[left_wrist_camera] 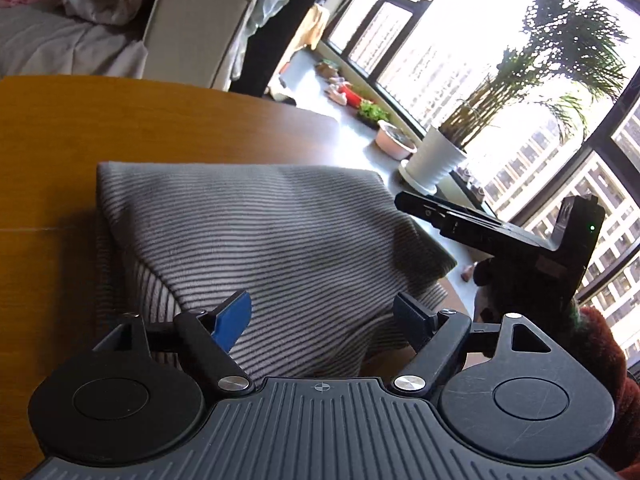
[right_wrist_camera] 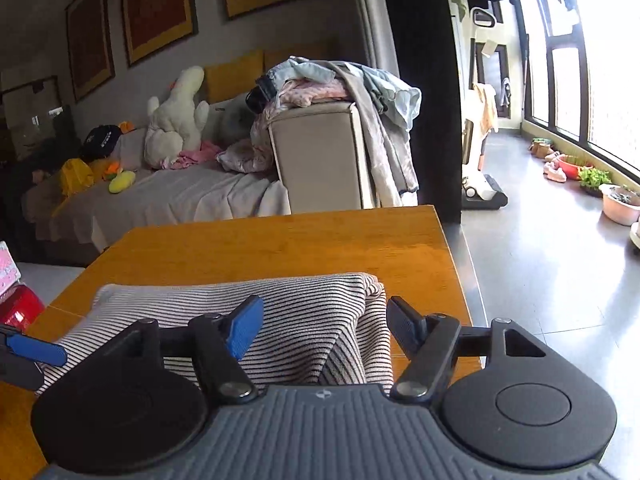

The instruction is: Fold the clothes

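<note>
A grey-and-white striped garment (left_wrist_camera: pixel 272 232) lies folded in layers on the wooden table (left_wrist_camera: pixel 120 120). My left gripper (left_wrist_camera: pixel 324 316) hovers open over its near edge, blue pads apart, nothing between them. The right wrist view shows the same striped garment (right_wrist_camera: pixel 280 312) on the table (right_wrist_camera: pixel 280 240); my right gripper (right_wrist_camera: pixel 324 328) stands open above the garment's right folded edge and holds nothing. The other gripper's body (left_wrist_camera: pixel 520 236) shows at the right of the left wrist view, and a blue fingertip (right_wrist_camera: pixel 36 350) of the left gripper pokes in at the far left of the right wrist view.
A sofa (right_wrist_camera: pixel 180 192) with plush toys and a clothes heap (right_wrist_camera: pixel 340 84) on its arm stands behind the table. Potted plants (left_wrist_camera: pixel 436 156) and a pink basin (right_wrist_camera: pixel 620 204) line the window side. A red object (right_wrist_camera: pixel 16 312) sits left of the table. A fuzzy brown sleeve (left_wrist_camera: pixel 600 344) is at the right.
</note>
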Demonstrator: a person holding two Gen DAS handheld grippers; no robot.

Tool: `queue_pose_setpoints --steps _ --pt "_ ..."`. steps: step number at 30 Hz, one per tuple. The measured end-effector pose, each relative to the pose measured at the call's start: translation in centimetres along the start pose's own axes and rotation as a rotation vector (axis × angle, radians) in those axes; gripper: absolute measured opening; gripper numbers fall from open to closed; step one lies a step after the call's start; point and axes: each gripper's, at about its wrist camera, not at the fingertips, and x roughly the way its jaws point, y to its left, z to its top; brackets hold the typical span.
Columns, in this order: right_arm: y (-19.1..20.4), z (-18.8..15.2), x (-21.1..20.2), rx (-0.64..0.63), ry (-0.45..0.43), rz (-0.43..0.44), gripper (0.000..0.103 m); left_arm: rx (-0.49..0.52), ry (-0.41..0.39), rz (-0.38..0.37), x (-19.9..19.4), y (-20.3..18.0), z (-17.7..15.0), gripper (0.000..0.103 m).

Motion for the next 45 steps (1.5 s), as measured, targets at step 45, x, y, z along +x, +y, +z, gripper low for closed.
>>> queue_pose_setpoints --steps 45 --pt "1.8 -3.0 -3.1 -0.050 0.055 0.040 0.103 0.029 -0.065 0.076 1.6 1.6 0.8 0.095"
